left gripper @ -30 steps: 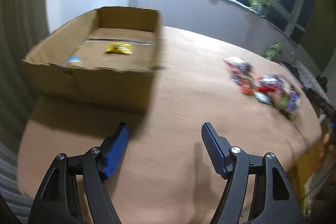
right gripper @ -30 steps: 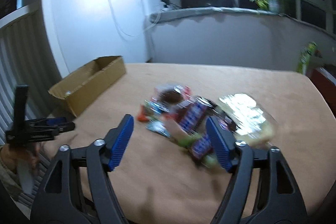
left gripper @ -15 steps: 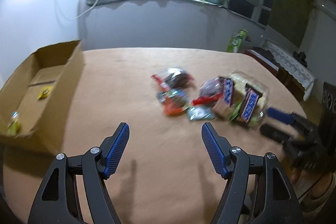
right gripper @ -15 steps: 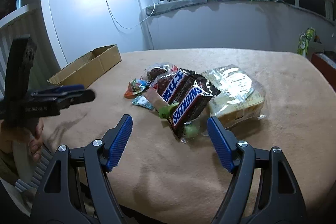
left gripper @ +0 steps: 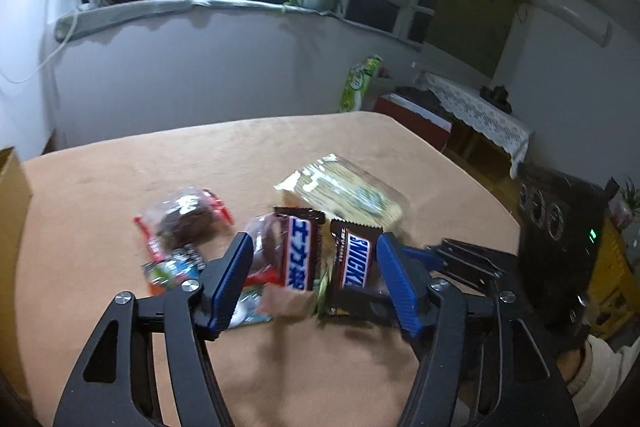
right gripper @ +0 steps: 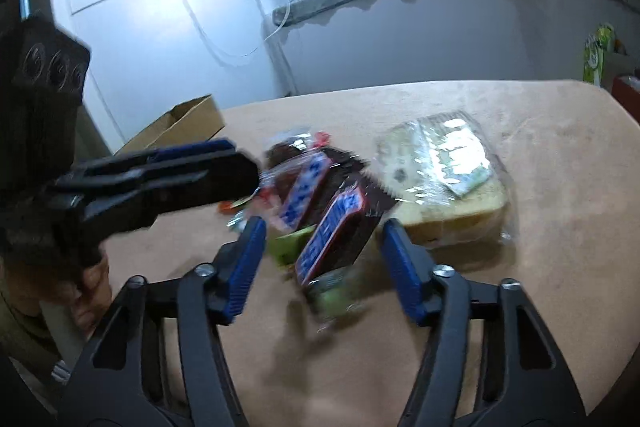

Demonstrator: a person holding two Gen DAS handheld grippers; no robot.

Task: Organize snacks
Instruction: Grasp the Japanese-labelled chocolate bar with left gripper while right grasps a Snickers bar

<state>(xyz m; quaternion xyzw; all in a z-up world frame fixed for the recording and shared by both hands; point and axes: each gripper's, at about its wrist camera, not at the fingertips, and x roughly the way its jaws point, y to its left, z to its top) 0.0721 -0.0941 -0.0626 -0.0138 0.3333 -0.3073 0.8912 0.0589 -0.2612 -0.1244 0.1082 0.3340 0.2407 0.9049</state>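
Swinging my left gripper (left gripper: 316, 277) away from the cardboard box (left gripper: 12, 227), I had brought it round to the snack pile, so the box that had filled my view a second before was now only a brown edge far off to my left. My right gripper (right gripper: 322, 263) had dropped in from the other side, and both sets of jaws were closing, narrower than a moment earlier. That told me the drop-off was over and the next pick was beginning; most of the snacks were still out on the table, so the sorting was far from finished.

The table (left gripper: 120, 167) under both claws was covered in a matte, tan, felt-like cloth with rounded corners. Beyond my right fingertips lay the biggest item, a soft rectangular bread loaf in crinkly clear wrap (right gripper: 444, 179) that threw back the glare. Between my right jaws stood a Snickers bar (right gripper: 336, 235), tilted, glossy brown film with a blue-and-red logo; the blue ribbed pads flanked it but I could not see them pressing yet. Between my left jaws sat a second Snickers with white lettering on blue (left gripper: 300, 255), also flanked, not squeezed. Just left of my left claw was a round dark cake in a clear packet with red ends (left gripper: 188, 215), and below it a small crumpled green-and-white sachet (left gripper: 172, 267).
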